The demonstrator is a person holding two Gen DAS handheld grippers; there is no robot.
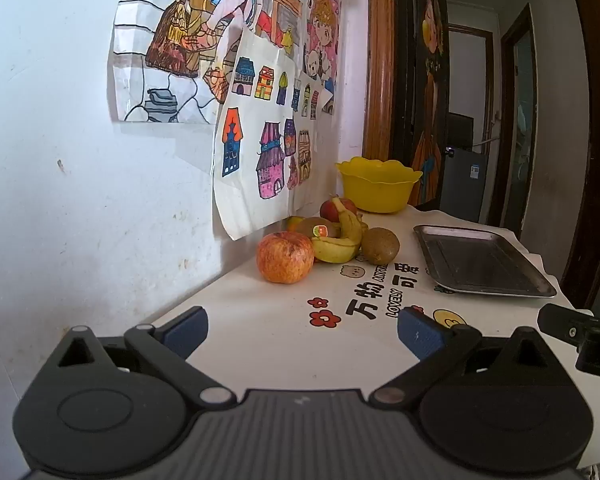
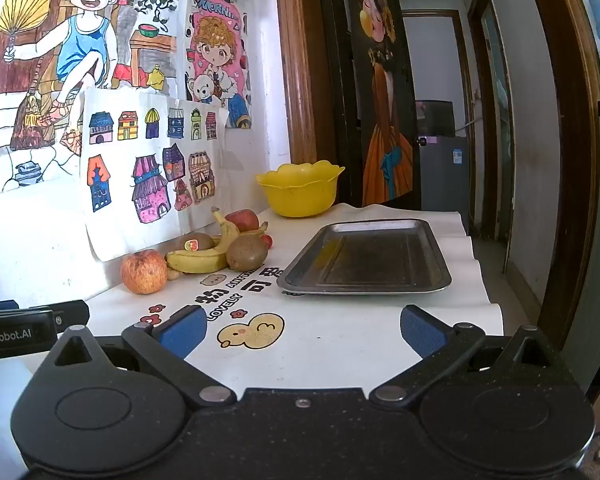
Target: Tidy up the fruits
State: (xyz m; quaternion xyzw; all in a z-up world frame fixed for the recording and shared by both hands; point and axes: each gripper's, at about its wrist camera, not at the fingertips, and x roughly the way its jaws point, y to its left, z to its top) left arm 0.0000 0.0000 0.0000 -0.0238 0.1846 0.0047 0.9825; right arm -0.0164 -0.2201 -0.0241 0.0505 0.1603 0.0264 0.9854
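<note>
A pile of fruit lies by the wall: a reddish apple (image 1: pixel 285 257) (image 2: pixel 143 271) nearest, bananas (image 1: pixel 342 240) (image 2: pixel 204 256), a stickered kiwi (image 1: pixel 318 227) (image 2: pixel 196 241), a plain kiwi (image 1: pixel 380 245) (image 2: pixel 247 253) and a second red apple (image 1: pixel 337 208) (image 2: pixel 242 219) behind. A yellow bowl (image 1: pixel 376 184) (image 2: pixel 300 188) stands at the back and a metal tray (image 1: pixel 480 260) (image 2: pixel 364 258) lies to the right, both holding nothing. My left gripper (image 1: pixel 302 334) is open, short of the near apple. My right gripper (image 2: pixel 302 334) is open, short of the tray.
A white printed cloth (image 2: pixel 332 340) covers the table, its right edge dropping off past the tray. Drawings (image 2: pixel 152 152) hang on the wall just above the fruit. A doorway and dark painted door (image 2: pixel 384 92) lie behind the bowl. The left gripper's body (image 2: pixel 28 330) shows at the left.
</note>
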